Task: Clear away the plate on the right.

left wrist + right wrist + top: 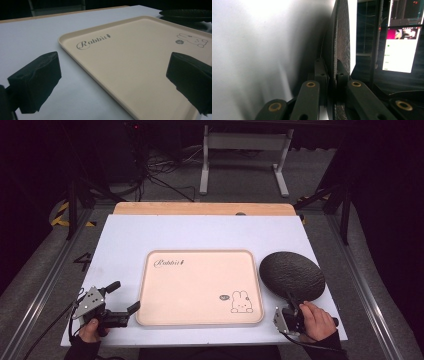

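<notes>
Plate (340, 45) rim within right claw (332, 75)

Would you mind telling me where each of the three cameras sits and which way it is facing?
High view: above the person's side, looking forward and down on the white table; both hands, left gripper, right gripper.
Left gripper view: low over the table, facing across the beige tray; its jaws spread wide.
Right gripper view: rolled sideways, looking along the black plate; jaws clamp its rim.
Shared: tray and plate show in the high and left gripper views.
</notes>
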The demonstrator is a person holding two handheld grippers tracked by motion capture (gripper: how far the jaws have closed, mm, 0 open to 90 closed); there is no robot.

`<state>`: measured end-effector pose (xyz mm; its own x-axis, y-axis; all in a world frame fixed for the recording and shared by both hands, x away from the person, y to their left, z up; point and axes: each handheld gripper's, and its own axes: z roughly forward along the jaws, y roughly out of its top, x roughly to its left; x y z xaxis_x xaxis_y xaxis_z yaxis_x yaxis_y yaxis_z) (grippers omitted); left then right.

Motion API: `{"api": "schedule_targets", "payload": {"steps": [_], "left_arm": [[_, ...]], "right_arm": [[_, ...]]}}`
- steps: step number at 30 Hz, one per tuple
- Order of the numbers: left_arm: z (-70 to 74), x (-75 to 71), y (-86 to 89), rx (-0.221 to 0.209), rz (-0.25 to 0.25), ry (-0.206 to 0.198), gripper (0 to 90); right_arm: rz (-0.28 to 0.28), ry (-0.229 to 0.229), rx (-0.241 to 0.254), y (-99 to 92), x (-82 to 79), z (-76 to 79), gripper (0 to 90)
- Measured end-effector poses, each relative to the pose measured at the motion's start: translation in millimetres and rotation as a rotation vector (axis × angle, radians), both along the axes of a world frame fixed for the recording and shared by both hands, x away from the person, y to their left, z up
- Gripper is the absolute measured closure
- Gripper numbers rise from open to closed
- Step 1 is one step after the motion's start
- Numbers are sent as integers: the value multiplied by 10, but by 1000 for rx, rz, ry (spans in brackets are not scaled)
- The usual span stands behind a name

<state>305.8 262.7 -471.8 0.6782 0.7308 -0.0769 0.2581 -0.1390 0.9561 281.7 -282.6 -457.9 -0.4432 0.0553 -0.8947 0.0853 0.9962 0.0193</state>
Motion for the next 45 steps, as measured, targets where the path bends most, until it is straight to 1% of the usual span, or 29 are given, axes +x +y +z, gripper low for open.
{"api": "schedule_targets", "payload": {"steps": [4, 6, 13, 14, 19, 22, 25, 27, 29, 32, 34, 36, 40, 43, 45], "left_arm": [[0, -1, 0, 0, 1, 2, 4], [0, -1, 0, 0, 1, 2, 4], [0, 0, 0, 0, 3, 2, 4], [0, 0, 0, 0, 3, 3, 4], [0, 0, 0, 0, 3, 3, 4], [0, 0, 0, 0, 3, 3, 4], [0, 0, 0, 0, 4, 3, 4], [0, 0, -1, 0, 4, 3, 4], [0, 2, -1, -2, 6, 4, 4], [3, 6, 1, 4, 4, 7, 4], [3, 6, 2, 5, 4, 7, 4], [2, 6, 1, 4, 6, 7, 4], [3, 7, 1, 6, 8, 9, 4], [1, 8, -1, 3, 9, 7, 4], [1, 7, -1, 2, 11, 8, 4]], "right_arm": [[2, -32, 10, 0, -23, 69, 856], [7, -50, 5, -7, -32, 103, 856], [28, -76, 9, -40, -59, 180, 855], [24, -79, 12, -42, -67, 186, 855], [50, -93, 3, -36, -83, 223, 851], [56, -100, -1, -25, -99, 248, 852], [76, -113, -13, -3, -120, 296, 852], [81, -115, -9, 8, -136, 323, 852], [93, -116, -18, 29, -155, 361, 851], [120, -117, -3, 53, -182, 406, 851], [135, -121, -11, 82, -200, 432, 851], [145, -124, -9, 111, -211, 453, 851], [174, -134, 2, 191, -245, 534, 851], [184, -136, 9, 231, -257, 567, 852], [205, -141, 14, 292, -262, 599, 852]]}}
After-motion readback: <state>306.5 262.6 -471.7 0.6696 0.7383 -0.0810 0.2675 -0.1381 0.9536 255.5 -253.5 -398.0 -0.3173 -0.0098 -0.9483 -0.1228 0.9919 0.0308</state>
